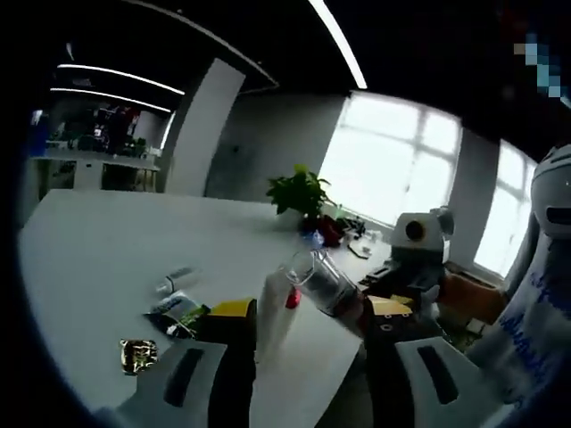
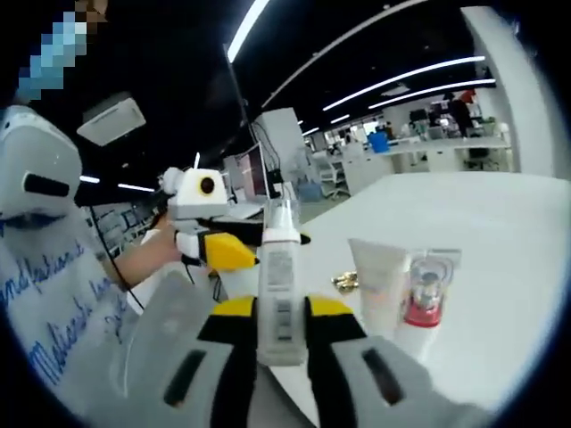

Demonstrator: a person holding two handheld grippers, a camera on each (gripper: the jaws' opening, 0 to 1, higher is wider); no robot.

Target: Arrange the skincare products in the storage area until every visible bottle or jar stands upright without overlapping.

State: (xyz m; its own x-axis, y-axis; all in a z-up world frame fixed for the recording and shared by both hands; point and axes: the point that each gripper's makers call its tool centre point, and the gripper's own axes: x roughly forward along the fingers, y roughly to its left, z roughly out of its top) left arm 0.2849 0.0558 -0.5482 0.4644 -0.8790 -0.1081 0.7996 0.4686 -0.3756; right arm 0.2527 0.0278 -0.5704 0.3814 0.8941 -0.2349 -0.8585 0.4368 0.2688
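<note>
Placement demands care: your right gripper [image 2: 282,332], jaws clamped on the white bottle [image 2: 280,285] at frame centre, lowers it upright beside the tube [image 2: 379,283] and capped bottle [image 2: 422,308] at lower right, while your left gripper [image 1: 308,343] hovers wide open, holding nothing.

Potted plant [image 1: 299,193], white table [image 1: 98,241], bright windows [image 1: 393,156]

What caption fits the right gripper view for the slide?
Right gripper clamps an upright white bottle beside a standing white tube on the table.
</note>
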